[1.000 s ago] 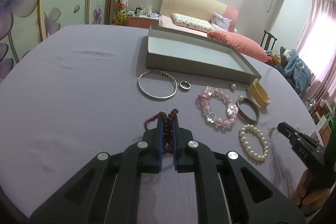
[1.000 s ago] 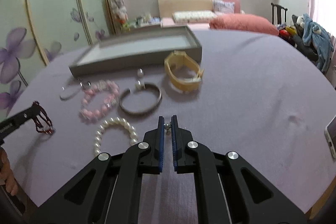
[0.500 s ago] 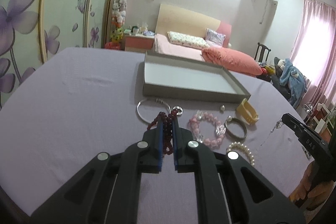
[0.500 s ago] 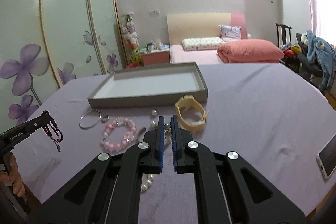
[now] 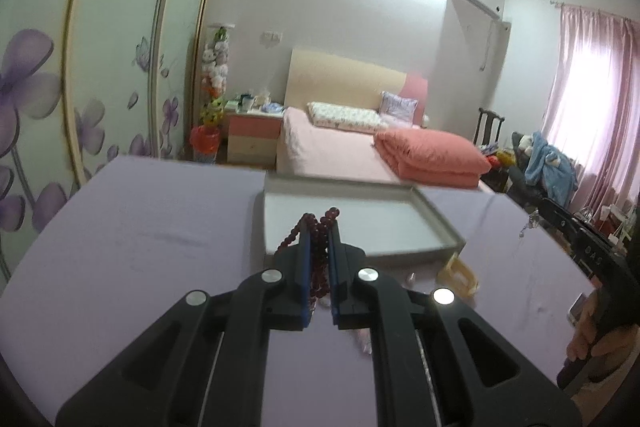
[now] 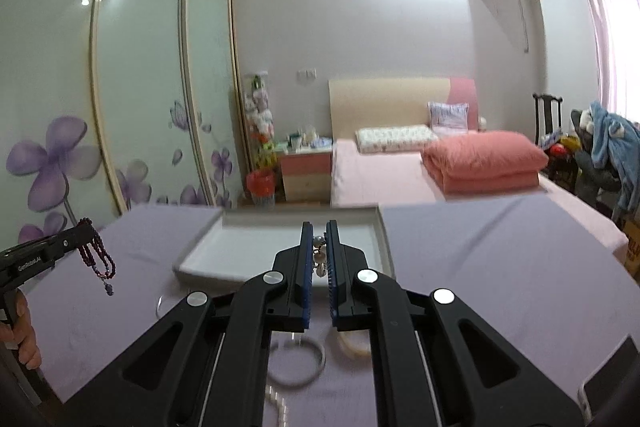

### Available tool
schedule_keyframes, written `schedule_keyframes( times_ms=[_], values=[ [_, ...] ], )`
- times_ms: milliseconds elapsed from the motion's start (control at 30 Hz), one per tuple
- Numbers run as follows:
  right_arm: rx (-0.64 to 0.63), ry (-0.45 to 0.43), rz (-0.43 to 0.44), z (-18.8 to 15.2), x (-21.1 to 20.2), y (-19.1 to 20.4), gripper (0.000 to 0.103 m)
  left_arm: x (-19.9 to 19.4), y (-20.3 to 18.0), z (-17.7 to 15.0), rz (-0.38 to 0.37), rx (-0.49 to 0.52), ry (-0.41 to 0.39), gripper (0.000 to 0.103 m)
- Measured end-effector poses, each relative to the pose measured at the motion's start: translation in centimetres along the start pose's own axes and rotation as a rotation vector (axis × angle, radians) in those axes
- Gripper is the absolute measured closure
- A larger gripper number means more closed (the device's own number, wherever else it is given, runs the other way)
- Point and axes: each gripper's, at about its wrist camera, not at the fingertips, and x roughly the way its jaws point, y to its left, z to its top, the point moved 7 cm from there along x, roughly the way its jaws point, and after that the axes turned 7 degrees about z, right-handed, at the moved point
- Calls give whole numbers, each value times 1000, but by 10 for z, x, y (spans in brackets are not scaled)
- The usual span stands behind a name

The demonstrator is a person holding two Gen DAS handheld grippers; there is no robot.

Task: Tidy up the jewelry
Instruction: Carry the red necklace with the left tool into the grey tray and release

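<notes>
Jewelry is split between our two grippers and the table. Our left gripper is clamped on a dark red bead bracelet, which hangs above the cloth in the right wrist view. Our right gripper pinches a small pearl piece; what kind of piece it is, we cannot tell. Just ahead of both lies a shallow grey tray with a pale floor. Nearer to us, partly hidden behind the gripper bodies, we see a metal bangle, a strand of pearls and a cream watch just beside the tray's near right corner. A phone lies at the table's right edge. A lilac cloth covers the table. Beyond it stand a bed with a folded coral quilt, a bedside cabinet, a wardrobe with sliding doors printed with purple flowers, and pink curtains.
</notes>
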Motion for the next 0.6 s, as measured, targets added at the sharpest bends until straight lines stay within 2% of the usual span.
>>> schedule_keyframes(
  times_ms=[200, 600],
  values=[
    [-3, -18, 30, 21, 29, -8, 96, 25, -13, 36, -26, 2, -47, 94],
    [63, 95, 91, 16, 123, -31, 95, 143, -33, 55, 4, 42, 21, 94]
  ],
)
